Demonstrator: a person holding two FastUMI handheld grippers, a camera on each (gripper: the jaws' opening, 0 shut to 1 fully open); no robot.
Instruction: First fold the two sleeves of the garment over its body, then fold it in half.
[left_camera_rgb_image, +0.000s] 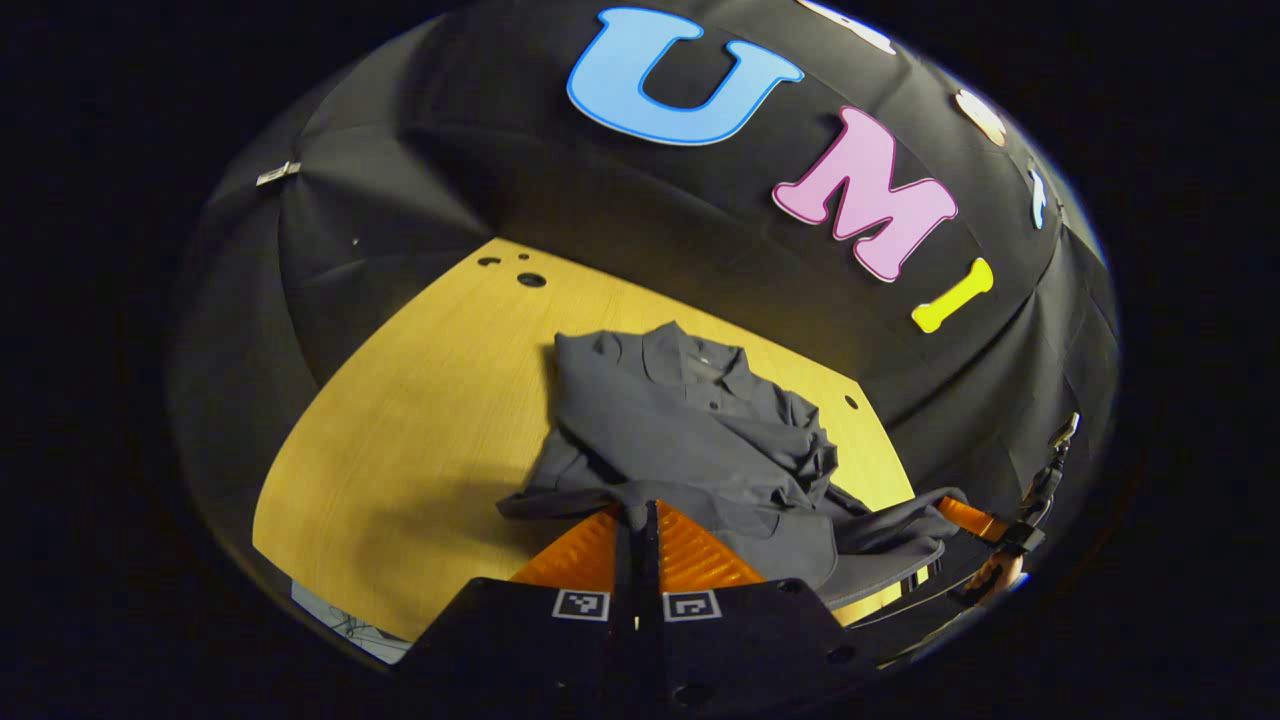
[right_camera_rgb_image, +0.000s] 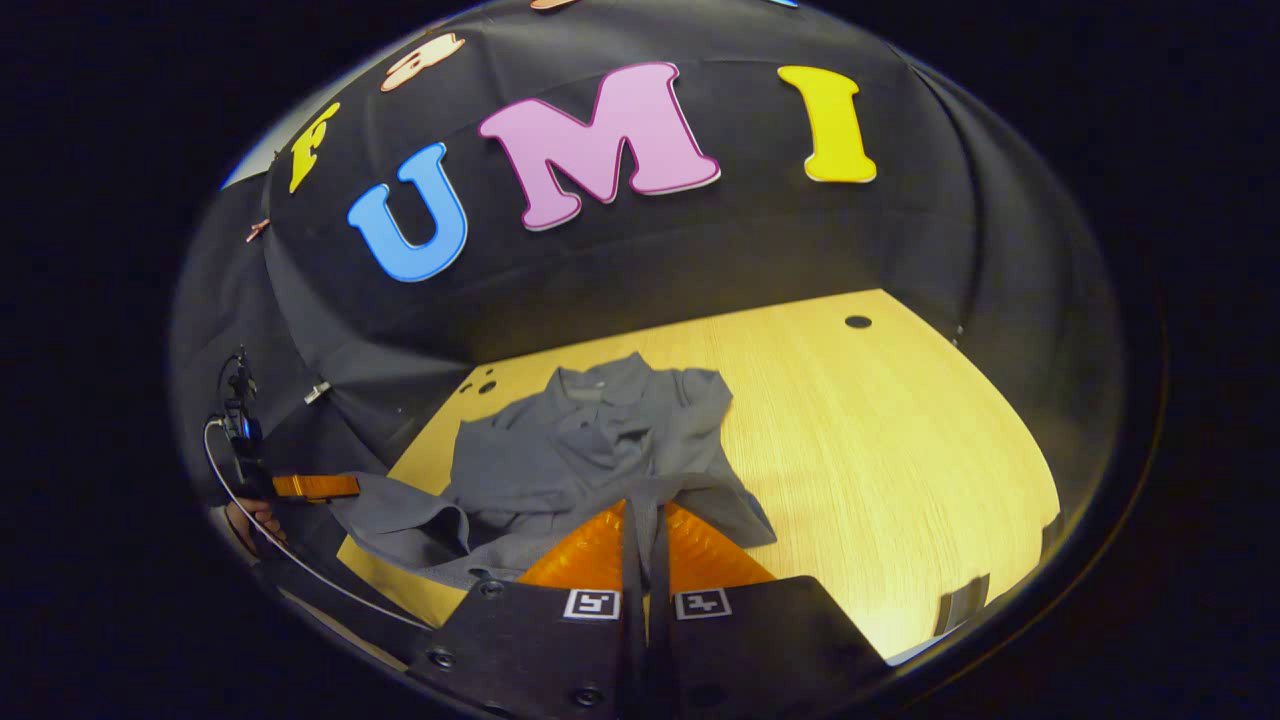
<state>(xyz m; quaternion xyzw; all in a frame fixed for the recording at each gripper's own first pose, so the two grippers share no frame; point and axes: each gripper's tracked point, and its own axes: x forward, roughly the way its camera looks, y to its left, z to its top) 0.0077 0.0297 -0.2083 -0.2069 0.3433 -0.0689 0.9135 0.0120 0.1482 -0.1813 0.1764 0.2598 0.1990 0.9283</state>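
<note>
The left gripper (left_camera_rgb_image: 640, 520) is seen at the bottom of the left gripper view with its two fingers pressed together on the near hem of the grey garment (left_camera_rgb_image: 690, 440), a thin fold of cloth being pinched between them. In the right gripper view, the right gripper (right_camera_rgb_image: 645, 515) is likewise closed on the garment's (right_camera_rgb_image: 590, 450) near edge, the cloth being draped over both fingertips. Each gripper is also shown from the other's camera: the right gripper (left_camera_rgb_image: 975, 520) at the lower right of the left gripper view, where a lifted corner of the hem is held, and the left gripper (right_camera_rgb_image: 315, 487) at the far left of the right gripper view, with a hand (right_camera_rgb_image: 250, 520) partly visible beside it. The garment is spread on the wooden table (left_camera_rgb_image: 420, 420), collar (left_camera_rgb_image: 690, 355) toward the booth wall, with both sleeves folded over the body. Its lower hem is raised off the table (right_camera_rgb_image: 880, 440) between the two grippers. Round holes (left_camera_rgb_image: 531, 280) are seen in the tabletop near the far corner.
</note>
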